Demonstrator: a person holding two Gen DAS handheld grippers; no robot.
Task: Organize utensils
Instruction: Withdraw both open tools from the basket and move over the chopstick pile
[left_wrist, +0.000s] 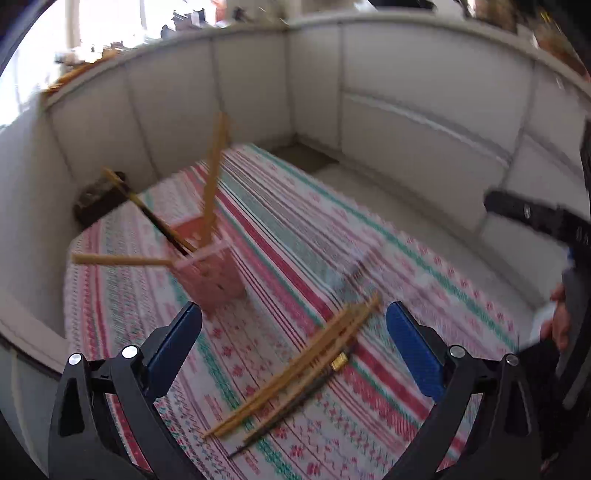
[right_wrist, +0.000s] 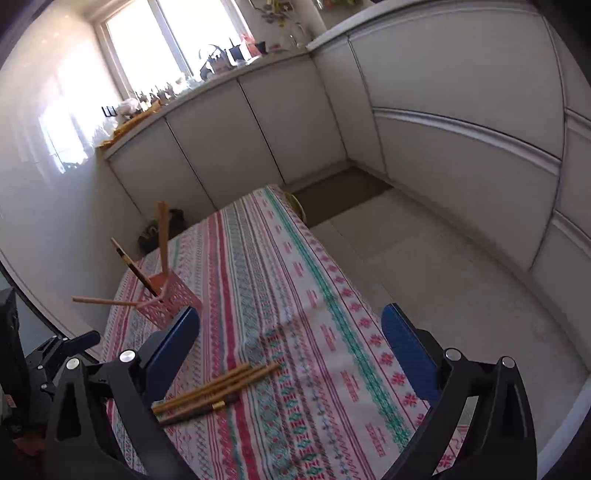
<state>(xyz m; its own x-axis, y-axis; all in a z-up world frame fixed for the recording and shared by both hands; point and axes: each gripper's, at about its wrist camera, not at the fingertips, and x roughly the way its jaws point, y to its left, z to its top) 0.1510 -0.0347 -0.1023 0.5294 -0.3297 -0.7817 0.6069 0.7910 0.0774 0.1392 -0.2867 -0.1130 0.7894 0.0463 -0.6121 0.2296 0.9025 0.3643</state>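
Hanging spread wide and empty, the left tool (left_wrist: 293, 321) and right tool (right_wrist: 290, 325) frame loose wooden chopsticks (left_wrist: 295, 365) on the patterned-cloth desk (right_wrist: 295, 295), probably bound for the perforated pink plastic holder (left_wrist: 210, 273) nearby.

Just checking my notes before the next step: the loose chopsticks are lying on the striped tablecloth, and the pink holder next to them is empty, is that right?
Not quite. The pink holder is not empty: several chopsticks already stick out of it, as the right wrist view shows. The loose chopsticks do lie on the striped tablecloth.
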